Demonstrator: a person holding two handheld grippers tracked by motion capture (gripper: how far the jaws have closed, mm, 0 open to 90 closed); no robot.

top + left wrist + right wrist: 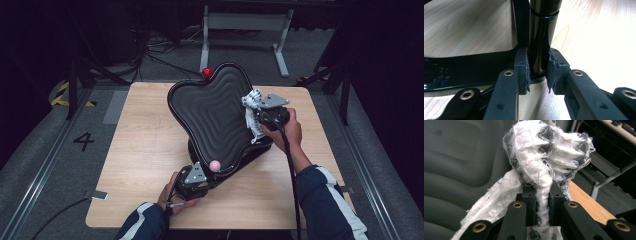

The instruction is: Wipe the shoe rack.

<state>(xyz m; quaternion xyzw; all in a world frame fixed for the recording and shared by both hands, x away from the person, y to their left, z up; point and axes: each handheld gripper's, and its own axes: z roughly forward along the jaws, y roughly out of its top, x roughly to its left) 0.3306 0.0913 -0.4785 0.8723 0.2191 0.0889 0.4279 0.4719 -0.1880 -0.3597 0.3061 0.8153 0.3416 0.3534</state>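
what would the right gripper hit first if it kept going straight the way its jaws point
Probably the black ribbed seat pad: the right gripper, shut on a bunched white-and-grey cloth, points at the pad's edge, so the cloth would likely touch first. Depth is unclear.

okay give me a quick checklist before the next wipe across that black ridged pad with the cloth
1. Right gripper shut on the cloth: ok, the jaws pinch a twisted bunch of it.
2. Left gripper shut on the black post of the stand: ok, pads press on both sides.
3. Cloth at the pad: ok, it sits at the pad's right edge in the high view.
4. Cloth spread flat for wiping: not ok, it is bunched.
5. Stand base flat on the table: cannot tell, the tilted pad hides it.
6. Red ball and pink ball out of the cloth's way: ok, both sit at the pad's far and near ends.
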